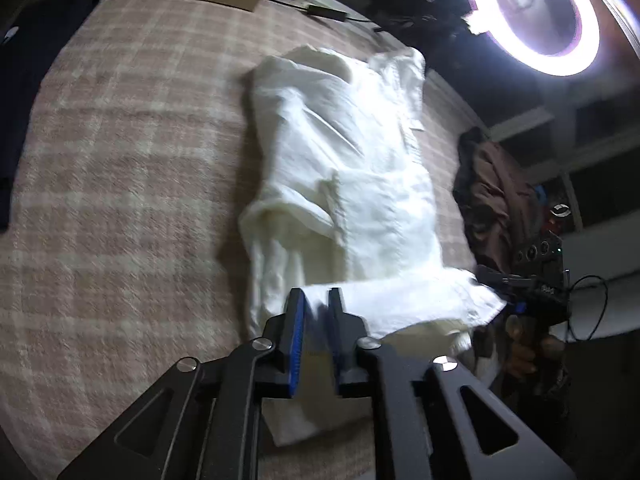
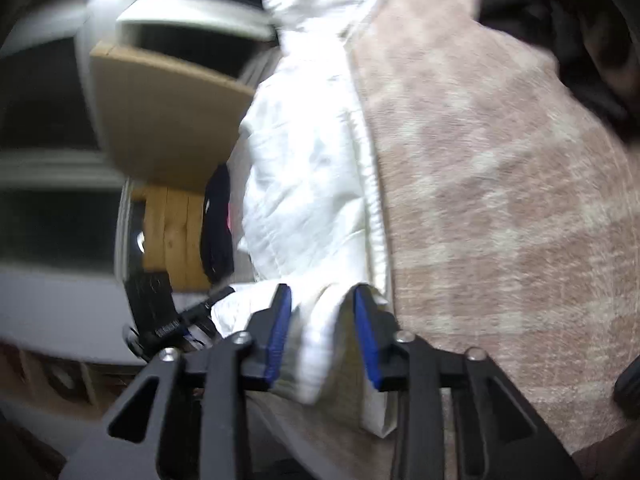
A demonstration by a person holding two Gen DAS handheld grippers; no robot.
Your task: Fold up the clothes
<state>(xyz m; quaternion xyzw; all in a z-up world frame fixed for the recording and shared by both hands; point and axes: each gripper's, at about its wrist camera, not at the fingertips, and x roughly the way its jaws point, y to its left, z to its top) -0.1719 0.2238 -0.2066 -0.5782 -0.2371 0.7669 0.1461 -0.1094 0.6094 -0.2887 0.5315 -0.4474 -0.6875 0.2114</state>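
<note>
A white garment point(image 1: 344, 160) lies as a long folded strip on the checked pink blanket point(image 1: 120, 160). Its near end is turned over into a band. My left gripper point(image 1: 317, 296) is at that band's left part; its jaws stand a narrow gap apart with the cloth's edge between them, and the pads do not visibly press on it. In the right wrist view the same garment point(image 2: 304, 160) runs away from me. My right gripper point(image 2: 322, 292) is open, with a loose fold of the cloth lying between its blue pads point(image 2: 280, 320). A hand point(image 1: 520, 352) holds the right gripper's body at the band's right end.
A dark navy garment point(image 1: 24, 100) lies at the blanket's left edge and a brown garment point(image 1: 492, 192) is heaped on its right. A ring light point(image 1: 536, 16) glares at the far right. A tan board point(image 2: 168, 112) and a black garment point(image 2: 216, 224) sit beside the white cloth.
</note>
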